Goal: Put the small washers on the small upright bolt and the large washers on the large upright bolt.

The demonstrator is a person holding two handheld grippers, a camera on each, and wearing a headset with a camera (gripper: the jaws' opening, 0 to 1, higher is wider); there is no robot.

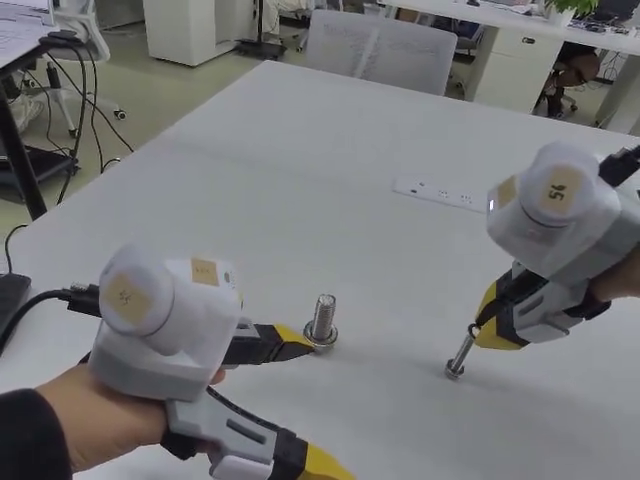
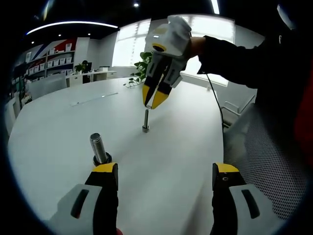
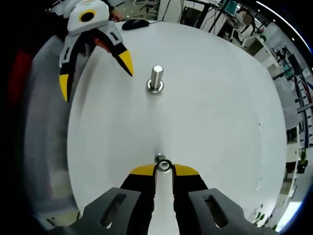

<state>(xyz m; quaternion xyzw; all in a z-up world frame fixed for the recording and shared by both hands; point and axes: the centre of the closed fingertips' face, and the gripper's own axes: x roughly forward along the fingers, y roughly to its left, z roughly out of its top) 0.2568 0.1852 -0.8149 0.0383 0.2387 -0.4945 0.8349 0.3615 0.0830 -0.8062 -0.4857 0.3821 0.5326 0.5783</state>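
The large upright bolt (image 1: 324, 318) (image 2: 99, 148) (image 3: 156, 78) stands on the white table (image 1: 300, 180) with a washer (image 3: 155, 88) around its base. My left gripper (image 1: 315, 405) (image 2: 166, 169) (image 3: 96, 76) is open, one yellow tip right beside that bolt's base and nothing between the fingers. The small upright bolt (image 1: 461, 352) (image 2: 145, 120) (image 3: 160, 157) stands to the right. My right gripper (image 1: 487, 335) (image 2: 155, 102) (image 3: 164, 169) hovers just above its top, shut on a small washer (image 3: 164, 166).
A white power strip (image 1: 435, 192) lies on the table beyond the bolts. A grey chair (image 1: 380, 50) stands at the far edge. A black cable (image 1: 40, 300) runs off the table's left edge, behind the left gripper.
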